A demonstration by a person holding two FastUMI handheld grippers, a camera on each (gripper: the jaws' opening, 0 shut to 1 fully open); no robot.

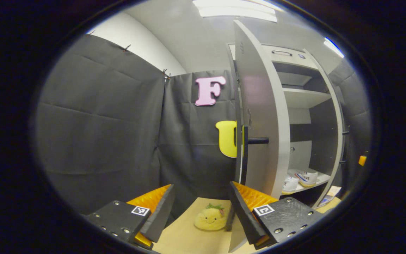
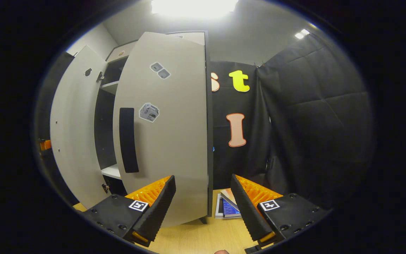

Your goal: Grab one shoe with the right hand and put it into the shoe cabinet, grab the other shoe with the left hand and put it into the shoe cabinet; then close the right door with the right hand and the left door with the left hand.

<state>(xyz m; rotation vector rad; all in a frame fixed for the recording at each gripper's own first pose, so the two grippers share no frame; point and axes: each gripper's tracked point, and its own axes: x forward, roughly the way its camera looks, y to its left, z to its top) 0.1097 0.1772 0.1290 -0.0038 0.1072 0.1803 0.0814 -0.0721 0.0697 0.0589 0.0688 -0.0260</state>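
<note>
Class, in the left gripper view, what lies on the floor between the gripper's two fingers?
A yellow plush toy with a smiling face lies on the wooden floor there, seen in the left gripper view.

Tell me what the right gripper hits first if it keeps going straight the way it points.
Probably the outer edge of the nearly closed right door: the open right gripper aims about at that edge, with the black booth wall just beside it. Depth is unclear, so it could slip past to the cloth.

Two white shoes [image 1: 300, 179] sit side by side on the lowest shelf [image 1: 324, 178] of the shoe cabinet [image 1: 305, 102]. The cabinet stands on a pale wooden floor [image 1: 185, 236]. On the floor lie a yellow plush toy [image 1: 210, 218] and, beside the cabinet, a few flat booklets [image 2: 227, 206].
</note>
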